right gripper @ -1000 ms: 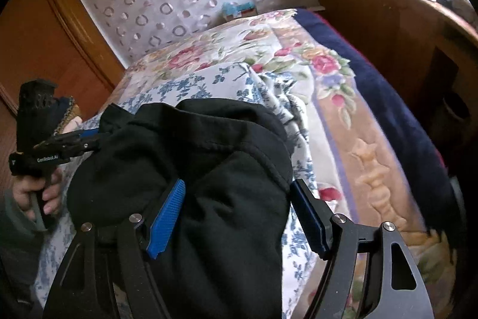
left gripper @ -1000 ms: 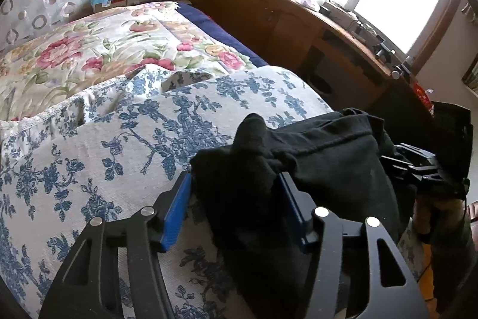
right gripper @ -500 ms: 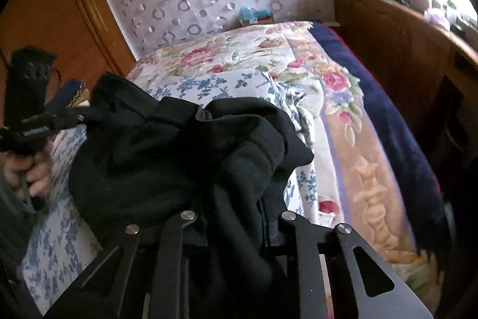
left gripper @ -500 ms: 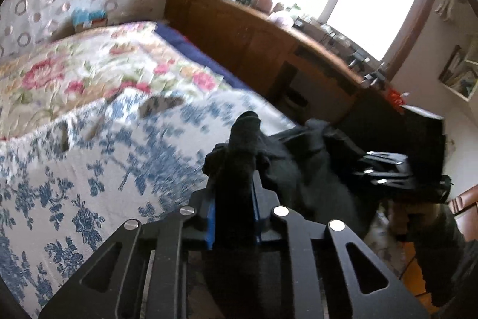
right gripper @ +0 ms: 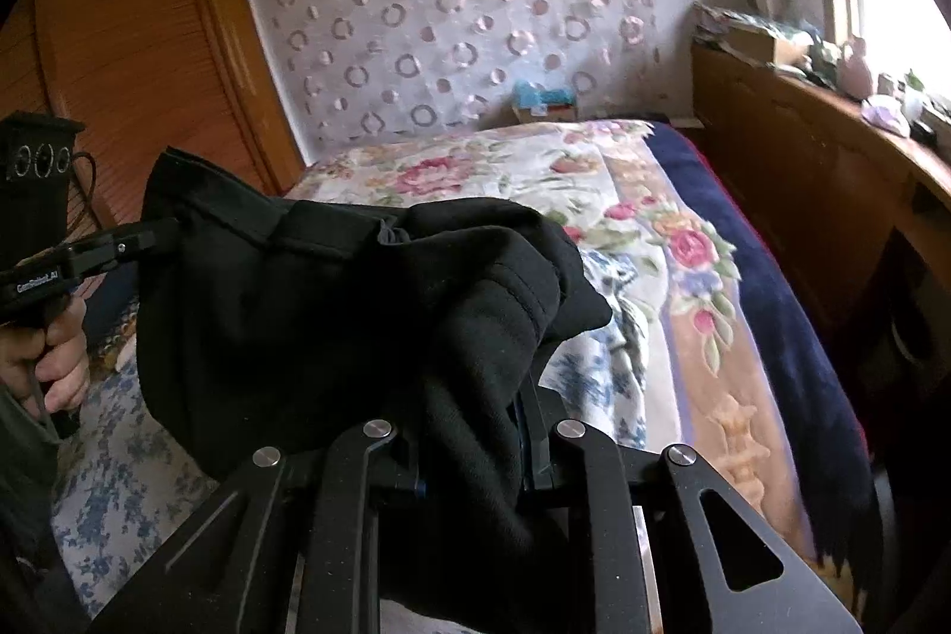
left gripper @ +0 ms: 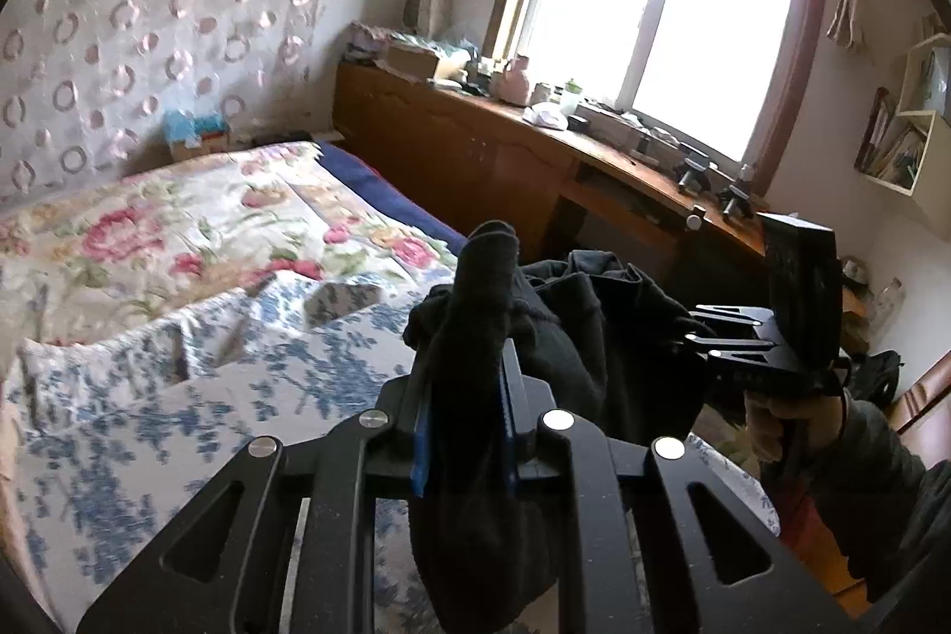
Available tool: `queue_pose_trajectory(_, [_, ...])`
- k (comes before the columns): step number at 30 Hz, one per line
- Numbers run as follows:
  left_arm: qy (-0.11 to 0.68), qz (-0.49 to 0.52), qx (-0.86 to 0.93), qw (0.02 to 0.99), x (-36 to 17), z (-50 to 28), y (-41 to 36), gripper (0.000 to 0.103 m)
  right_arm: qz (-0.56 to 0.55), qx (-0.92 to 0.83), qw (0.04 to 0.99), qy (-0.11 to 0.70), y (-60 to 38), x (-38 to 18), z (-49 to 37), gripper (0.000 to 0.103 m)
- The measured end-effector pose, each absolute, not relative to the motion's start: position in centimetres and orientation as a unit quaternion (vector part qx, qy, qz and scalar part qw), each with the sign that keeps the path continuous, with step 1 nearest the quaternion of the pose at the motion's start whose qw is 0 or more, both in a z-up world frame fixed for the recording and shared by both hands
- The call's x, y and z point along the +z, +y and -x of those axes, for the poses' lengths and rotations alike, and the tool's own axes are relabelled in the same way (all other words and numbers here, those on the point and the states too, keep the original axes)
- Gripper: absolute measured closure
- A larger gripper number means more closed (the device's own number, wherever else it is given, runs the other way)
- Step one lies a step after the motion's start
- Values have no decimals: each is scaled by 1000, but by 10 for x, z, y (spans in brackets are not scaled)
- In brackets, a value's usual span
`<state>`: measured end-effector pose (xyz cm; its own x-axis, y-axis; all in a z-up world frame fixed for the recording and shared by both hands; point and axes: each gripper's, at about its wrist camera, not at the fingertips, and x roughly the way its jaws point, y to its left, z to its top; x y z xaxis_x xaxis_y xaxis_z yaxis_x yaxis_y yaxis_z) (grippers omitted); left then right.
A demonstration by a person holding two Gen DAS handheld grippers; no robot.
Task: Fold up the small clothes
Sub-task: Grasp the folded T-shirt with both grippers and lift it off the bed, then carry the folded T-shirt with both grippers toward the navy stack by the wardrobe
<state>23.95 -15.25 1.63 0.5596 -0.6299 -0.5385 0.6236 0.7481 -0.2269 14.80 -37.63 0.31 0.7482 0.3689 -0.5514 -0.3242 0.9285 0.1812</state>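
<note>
A black garment (left gripper: pixel 570 331) (right gripper: pixel 333 313) hangs in the air between both grippers, above the bed. My left gripper (left gripper: pixel 463 390) is shut on one bunched edge of it, with a fold sticking up past the blue pads. My right gripper (right gripper: pixel 475 432) is shut on the other edge, and cloth drapes over its fingers. In the left wrist view the right gripper (left gripper: pixel 707 337) shows at the right, held by a hand (left gripper: pixel 772 426). The right wrist view shows the left gripper (right gripper: pixel 137 239) at the left edge, pinching the garment's corner.
Below lies a blue-flowered sheet (left gripper: pixel 178 414) over a pink-flowered quilt (right gripper: pixel 505 170) on the bed. A long wooden cabinet (left gripper: pixel 475 147) with clutter on top runs under the window (left gripper: pixel 654 16). A wooden wardrobe (right gripper: pixel 137 57) stands at the left.
Both grippers went from open around the black garment to shut on it, then lifted it off the blue-flowered sheet; both views have tilted up toward the wall and window.
</note>
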Motion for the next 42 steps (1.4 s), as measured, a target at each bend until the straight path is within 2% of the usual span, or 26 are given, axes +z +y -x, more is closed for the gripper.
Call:
queue_pose_trajectory(10, [292, -9, -302, 908, 25, -214, -108, 84, -17, 229, 929, 291, -342, -5, -170, 83])
queue_pose_trajectory(31, [224, 14, -143, 964, 57, -176, 39, 84, 101, 363, 896, 233, -231, 28, -282, 83])
queue_pose_trajectory(42, [215, 52, -34, 975, 31, -171, 114, 84, 204, 440, 853, 196, -132, 45, -359, 83])
